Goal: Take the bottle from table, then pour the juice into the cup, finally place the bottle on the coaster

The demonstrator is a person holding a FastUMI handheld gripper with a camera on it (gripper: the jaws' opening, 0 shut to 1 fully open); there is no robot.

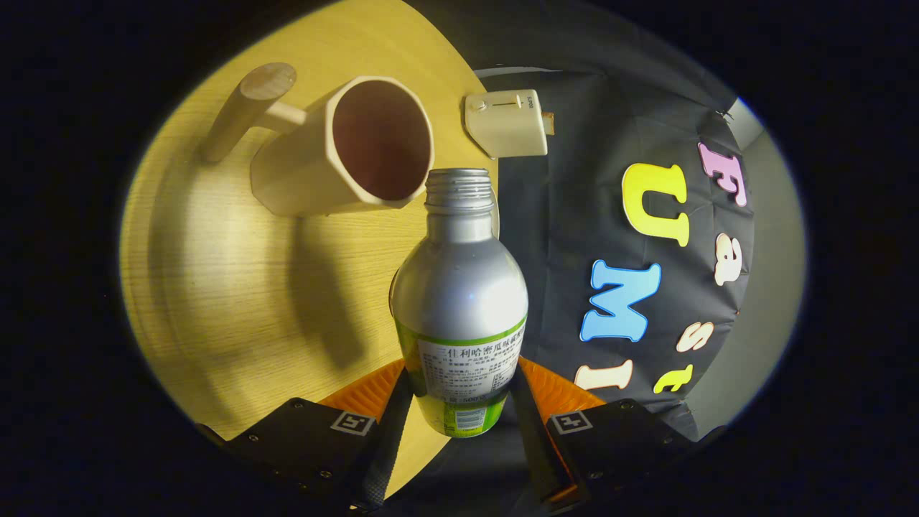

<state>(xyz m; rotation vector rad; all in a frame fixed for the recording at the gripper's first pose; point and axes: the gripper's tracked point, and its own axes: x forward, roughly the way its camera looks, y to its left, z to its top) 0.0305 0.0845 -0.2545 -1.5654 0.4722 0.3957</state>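
Note:
A silver metal bottle [459, 287] with a green and white label stands out between my fingers, its cap off and its threaded mouth open. My gripper [461, 391] is shut on the bottle's lower body, one finger [370, 393] pressing on each side. The whole view is tilted, so the table [215, 287] runs slanted. Just beyond the bottle's mouth, slightly to one side, is a cream faceted cup [309, 169] with a wooden handle [240, 111]. Its dark inside faces me. The bottle's mouth is close to the cup's rim but apart from it. No juice shows in the air.
A small cream box [506, 122] sits at the table's edge beside the cup, against the black cloth wall [646, 129]. A thin pale rim [496, 215] peeks out behind the bottle's neck. The light wooden tabletop ends just past the bottle.

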